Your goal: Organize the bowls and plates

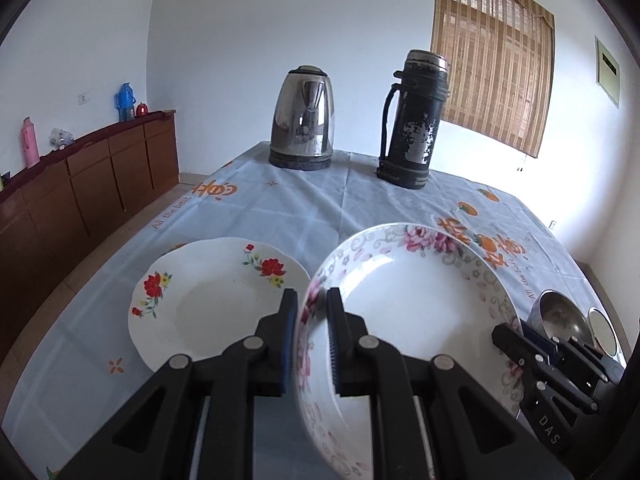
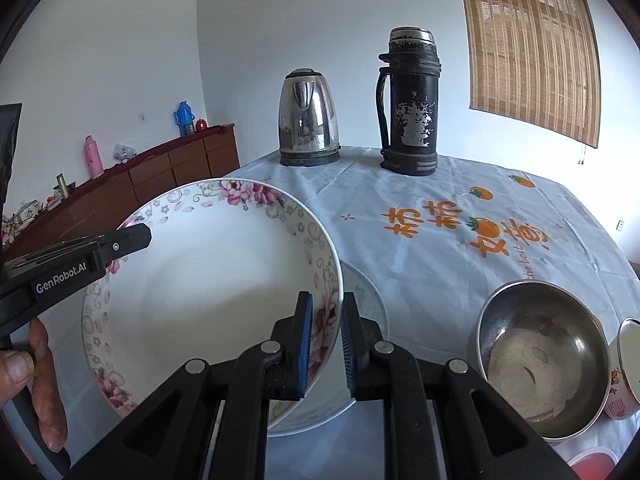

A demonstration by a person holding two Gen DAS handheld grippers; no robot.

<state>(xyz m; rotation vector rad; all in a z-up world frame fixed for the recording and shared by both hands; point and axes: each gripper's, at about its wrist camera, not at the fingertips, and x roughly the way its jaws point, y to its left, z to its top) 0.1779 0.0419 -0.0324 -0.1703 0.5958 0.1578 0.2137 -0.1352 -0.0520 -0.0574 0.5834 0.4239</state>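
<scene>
A: On the tabletop, near edge: a pink-flowered bowl is held tilted between both tools. The left tool is pinched on the bowl's left rim, one pad on each side.

B: Right tool?

A: Its pads straddle the right rim. The inner pad is seen against the wall; a sliver of gap is seen at the outer pad, so a full clamp cannot be confirmed.

B: Other pieces?

A: A red-flowered plate is lying flat just left of the bowl. A pale plate is seen under the bowl's right side. A steel bowl is set to the right, with a small patterned cup touching or just beside it.

B: Far end?

A: A kettle and a black flask are standing upright, apart from each other and well apart from the dishes.
</scene>
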